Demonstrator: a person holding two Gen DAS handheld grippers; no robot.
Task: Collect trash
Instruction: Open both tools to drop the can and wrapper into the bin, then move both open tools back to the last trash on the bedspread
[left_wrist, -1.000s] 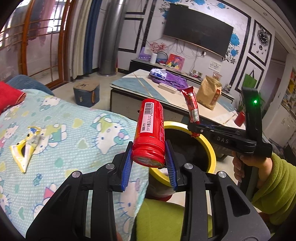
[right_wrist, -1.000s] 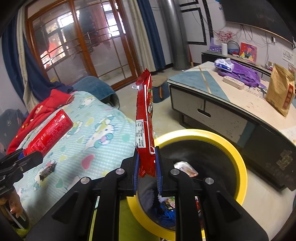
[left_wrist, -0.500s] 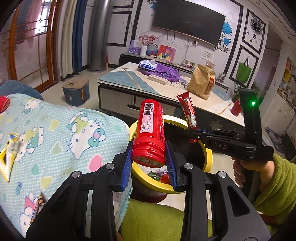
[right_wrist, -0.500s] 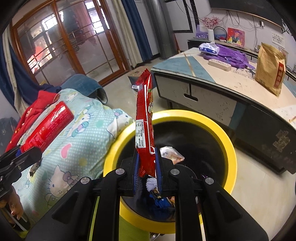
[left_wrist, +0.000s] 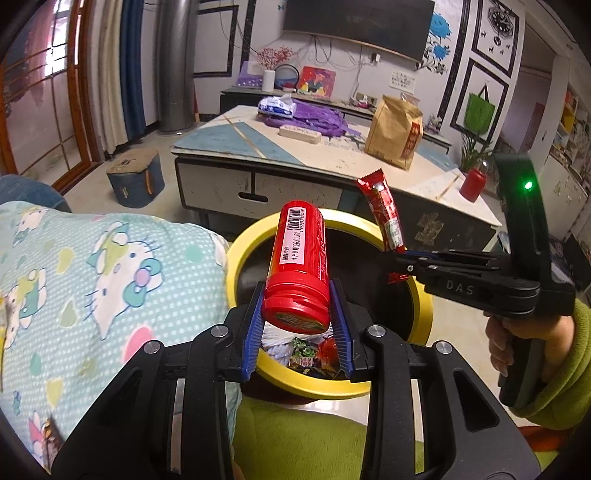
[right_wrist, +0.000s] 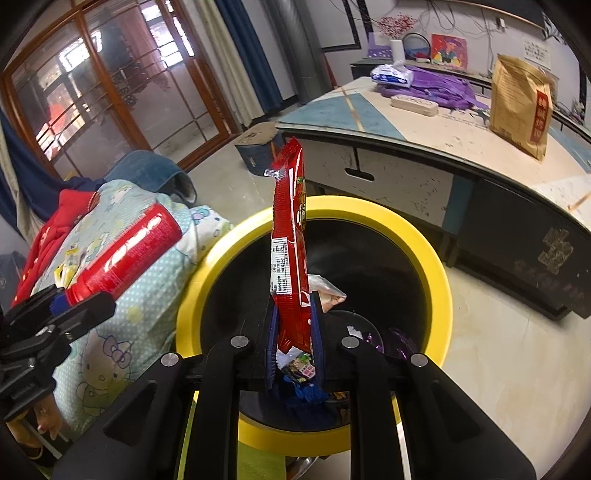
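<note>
Left claw (left_wrist: 297, 326): clamped on a red can (left_wrist: 300, 266), blue pads pressing both sides of its lidded end, the barcode end tilted up and away.
Right claw (right_wrist: 293, 332): pinched narrow on a red snack wrapper (right_wrist: 290, 251), which stands upright between the pads, its torn top end highest.
Bin (left_wrist: 243, 251): a black bin with a yellow rim, just below and ahead of both claws; the can's lower end hangs over its near edge, the wrapper over its middle.
Inside the bin: crumpled wrappers (right_wrist: 327, 291) already lie at the bottom, under the right claw.
Left of the left claw: a pale blue cartoon-cat blanket (left_wrist: 92, 280), touching the bin's rim.
Beyond the bin: a low table (left_wrist: 332, 162) carrying a brown paper bag (left_wrist: 395, 131) and purple cloth (left_wrist: 317, 118).
Hands: the person's right hand (left_wrist: 517, 343), in a green sleeve, grips the right handle.
</note>
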